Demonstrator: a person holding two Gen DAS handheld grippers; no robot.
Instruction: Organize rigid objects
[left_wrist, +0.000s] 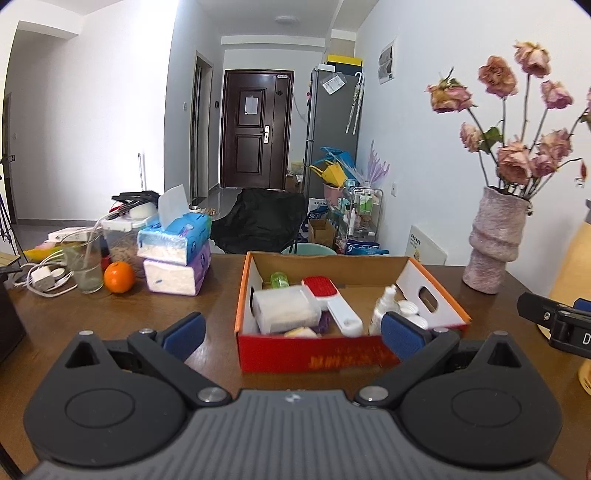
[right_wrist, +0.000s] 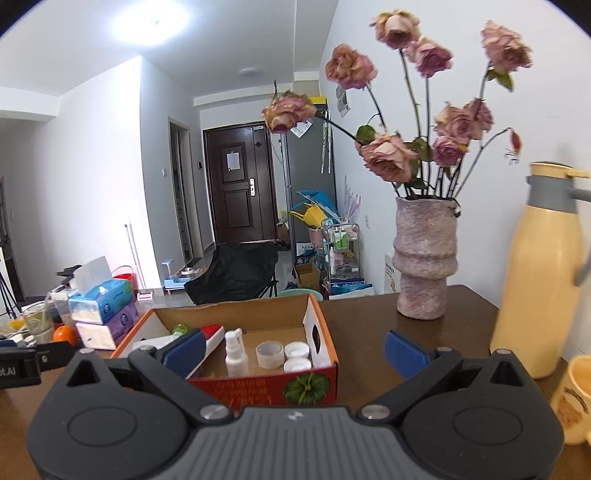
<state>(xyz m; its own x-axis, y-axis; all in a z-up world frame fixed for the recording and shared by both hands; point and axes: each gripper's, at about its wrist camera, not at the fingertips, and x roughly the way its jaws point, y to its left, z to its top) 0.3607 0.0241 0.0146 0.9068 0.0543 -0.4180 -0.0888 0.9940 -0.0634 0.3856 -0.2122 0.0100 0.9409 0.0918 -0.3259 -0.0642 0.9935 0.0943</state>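
At the far left of the table (left_wrist: 221, 295) sit a glass (left_wrist: 86, 266), an orange (left_wrist: 119, 277) and two stacked tissue packs (left_wrist: 177, 254), none of them in any container. The left gripper (left_wrist: 293, 334) hovers in front of the box (left_wrist: 314, 354), jaws wide apart and holding nothing. Inside the box lie a clear plastic case (left_wrist: 286, 310), a red-and-white brush (left_wrist: 332, 301), a small green bottle (left_wrist: 279, 279), a white spray bottle (right_wrist: 235, 352) and three small round jars (right_wrist: 284, 356). The right gripper (right_wrist: 293, 350) hangs near the box's right corner, jaws also apart and empty. Further right stand a vase (right_wrist: 424, 258), a cream flask (right_wrist: 539, 277) and a mug (right_wrist: 576, 398). Most small items appear already boxed; nothing loose lies just beside the box, so the sorting looks nearly or fully finished.
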